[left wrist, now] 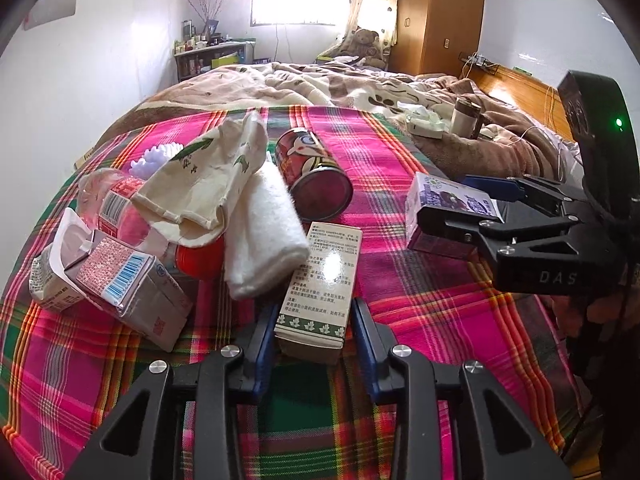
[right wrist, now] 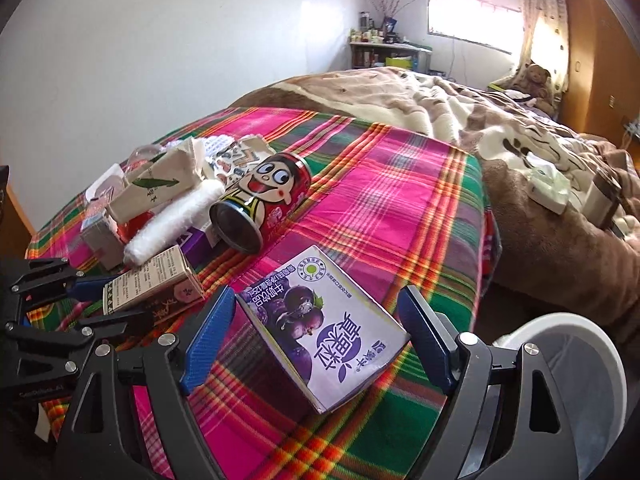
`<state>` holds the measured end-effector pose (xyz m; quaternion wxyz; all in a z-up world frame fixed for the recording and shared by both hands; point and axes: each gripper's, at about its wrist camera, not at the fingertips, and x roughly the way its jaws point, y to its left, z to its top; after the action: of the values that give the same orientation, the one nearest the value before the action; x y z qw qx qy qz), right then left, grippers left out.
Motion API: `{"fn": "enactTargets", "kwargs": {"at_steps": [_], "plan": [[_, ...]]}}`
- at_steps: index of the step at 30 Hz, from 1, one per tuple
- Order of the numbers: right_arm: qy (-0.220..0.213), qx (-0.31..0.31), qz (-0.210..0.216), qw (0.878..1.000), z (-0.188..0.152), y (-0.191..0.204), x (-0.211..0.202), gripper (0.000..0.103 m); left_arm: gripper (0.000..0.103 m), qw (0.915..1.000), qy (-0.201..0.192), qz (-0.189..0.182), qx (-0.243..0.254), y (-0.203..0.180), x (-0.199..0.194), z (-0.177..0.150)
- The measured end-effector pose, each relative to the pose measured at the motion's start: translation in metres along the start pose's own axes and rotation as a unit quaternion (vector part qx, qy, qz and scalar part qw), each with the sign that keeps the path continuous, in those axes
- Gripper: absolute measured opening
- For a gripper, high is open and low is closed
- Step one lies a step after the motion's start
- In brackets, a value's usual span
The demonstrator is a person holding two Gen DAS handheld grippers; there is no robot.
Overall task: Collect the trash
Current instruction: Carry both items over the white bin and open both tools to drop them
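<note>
Left gripper (left wrist: 312, 332) is clamped on the near end of a beige medicine box (left wrist: 320, 276) lying on the plaid bedspread (left wrist: 420, 280); right gripper (right wrist: 316, 344) straddles a purple grape-drink carton (right wrist: 320, 332), its pads apparently not yet pressing. Current step: pick-up of two trash items. Next, close the right, lift both, and carry toward the white bin (right wrist: 580, 360) beside the bed.
</note>
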<state>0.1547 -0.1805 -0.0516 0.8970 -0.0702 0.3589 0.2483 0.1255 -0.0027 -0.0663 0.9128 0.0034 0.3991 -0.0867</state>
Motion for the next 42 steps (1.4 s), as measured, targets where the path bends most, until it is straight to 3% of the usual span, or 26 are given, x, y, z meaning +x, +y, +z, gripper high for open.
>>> {"fn": "enactTargets", "kwargs": {"at_steps": [11, 22, 27, 33, 42], "plan": [[-0.042, 0.062, -0.038, 0.996, -0.014, -0.029, -0.041, 0.084, 0.036, 0.9990, -0.040, -0.017, 0.010, -0.017, -0.030, 0.010], [-0.060, 0.111, -0.106, 0.986, -0.042, -0.062, -0.089, 0.085, 0.036, 0.9949, -0.061, -0.067, 0.044, -0.067, -0.045, 0.027], [-0.061, 0.149, -0.144, 0.976, -0.054, -0.078, -0.107, 0.085, 0.036, 0.9910, -0.060, -0.103, 0.062, -0.096, -0.040, 0.038], [-0.050, 0.213, -0.197, 0.956, -0.075, -0.105, -0.123, 0.085, 0.036, 0.9852, -0.056, -0.132, 0.094, -0.141, -0.028, 0.049], [-0.019, 0.243, -0.217, 0.945, -0.093, -0.126, -0.117, 0.085, 0.036, 0.9777, -0.033, -0.162, 0.130, -0.191, 0.003, 0.058]]}}
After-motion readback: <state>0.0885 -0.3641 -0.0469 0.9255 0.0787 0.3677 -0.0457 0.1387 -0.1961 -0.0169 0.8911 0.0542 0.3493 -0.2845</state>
